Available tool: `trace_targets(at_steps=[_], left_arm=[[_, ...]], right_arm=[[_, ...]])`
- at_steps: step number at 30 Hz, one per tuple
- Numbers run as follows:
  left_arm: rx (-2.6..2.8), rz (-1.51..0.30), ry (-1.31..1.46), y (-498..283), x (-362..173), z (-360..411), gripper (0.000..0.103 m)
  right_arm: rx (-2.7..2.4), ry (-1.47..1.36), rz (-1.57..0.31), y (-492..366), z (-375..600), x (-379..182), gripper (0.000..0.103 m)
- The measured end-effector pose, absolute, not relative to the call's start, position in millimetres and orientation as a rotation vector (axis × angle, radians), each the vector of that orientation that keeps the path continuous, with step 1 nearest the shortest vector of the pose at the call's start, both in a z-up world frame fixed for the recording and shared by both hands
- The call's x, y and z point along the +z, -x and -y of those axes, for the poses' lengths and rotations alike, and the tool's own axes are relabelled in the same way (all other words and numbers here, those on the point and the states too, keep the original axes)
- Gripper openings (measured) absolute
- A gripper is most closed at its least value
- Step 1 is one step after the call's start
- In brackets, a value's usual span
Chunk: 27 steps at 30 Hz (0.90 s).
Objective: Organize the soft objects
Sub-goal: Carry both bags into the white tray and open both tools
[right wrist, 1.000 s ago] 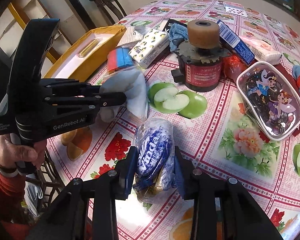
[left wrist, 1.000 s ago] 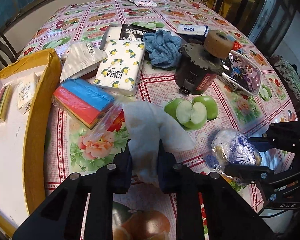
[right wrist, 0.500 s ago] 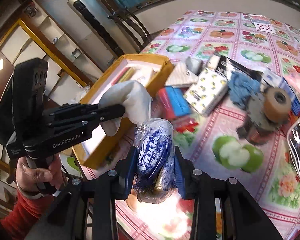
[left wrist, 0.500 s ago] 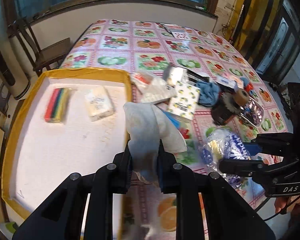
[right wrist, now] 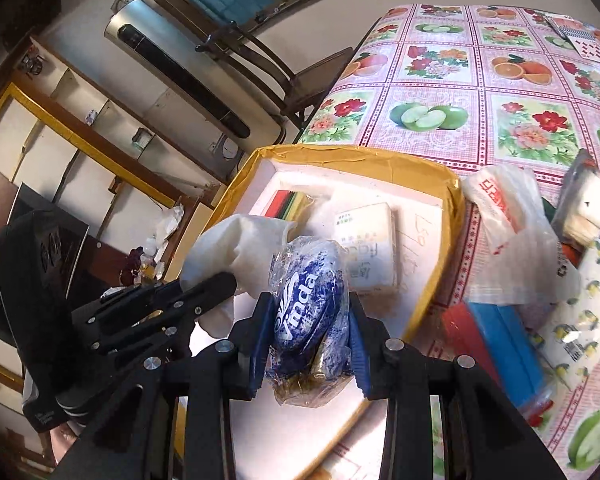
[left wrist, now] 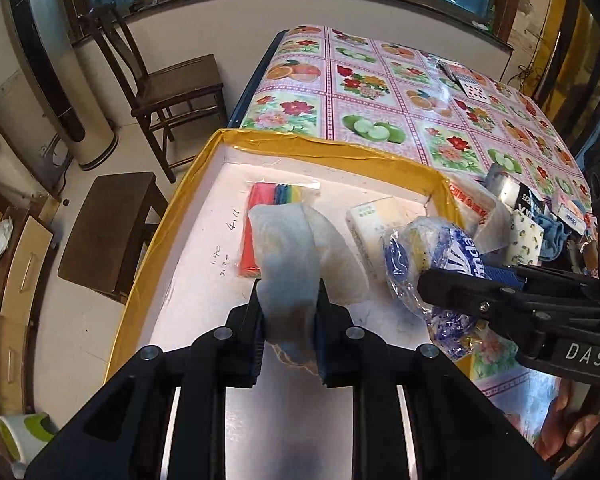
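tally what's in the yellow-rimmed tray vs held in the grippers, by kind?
Colored pack in tray: 1
White tissue pack in tray: 1
White cloth, held in left gripper: 1
Vinda tissue bag, held in right gripper: 1
Total: 4

both claws carried from table clutter, now over yellow tray

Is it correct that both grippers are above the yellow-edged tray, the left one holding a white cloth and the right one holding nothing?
Not quite. The right gripper is shut on a blue Vinda tissue packet, as the right wrist view shows. The rest stands: both hang over the tray, and the left gripper holds the white cloth.
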<state>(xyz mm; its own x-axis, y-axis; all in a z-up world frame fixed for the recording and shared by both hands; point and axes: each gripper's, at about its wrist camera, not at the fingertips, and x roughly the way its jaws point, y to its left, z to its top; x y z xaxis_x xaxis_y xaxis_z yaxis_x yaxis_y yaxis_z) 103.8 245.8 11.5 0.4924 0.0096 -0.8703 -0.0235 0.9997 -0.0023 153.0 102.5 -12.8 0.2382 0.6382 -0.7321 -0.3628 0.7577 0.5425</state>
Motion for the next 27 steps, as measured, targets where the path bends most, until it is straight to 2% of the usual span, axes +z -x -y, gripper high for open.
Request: trace_targets(at_steps=[11,14,15,16,18,27], left_arm=[[0.056,-1.115,-0.005,-118.5,-17.6,-267.5,0.018],[0.073,-1.122,-0.008,-118.2,-20.4,-270.0,0.024],[0.082,-1.121,-0.010,-118.5,-21.1,-271.9,0.032],[0.085,-1.121,-0.007,-117.7,-22.1,-273.1,0.047],[0.085,-1.123,0.013,-116.6,-23.1,-276.1,0.064],[0.109,-1.112,0.037,-107.5,-19.9,-280.0,0.067]], right_arm=[[0.638,-0.235,-1.174,-167.5,-134.3,-33.9,0.038],[0.642,-0.235,-1.186,-163.5,-136.7,-34.3,0.039],[0.645,-0.235,-1.190,-163.1,-137.2,-34.5,0.041],[0.642,-0.232,-1.188,-162.8,-138.0,-33.9,0.041],[0.638,-0.218,-1.184,-161.2,-139.5,-32.5,0.042],[0.617,-0.167,-1.126,-149.8,-137.2,-18.5,0.050]])
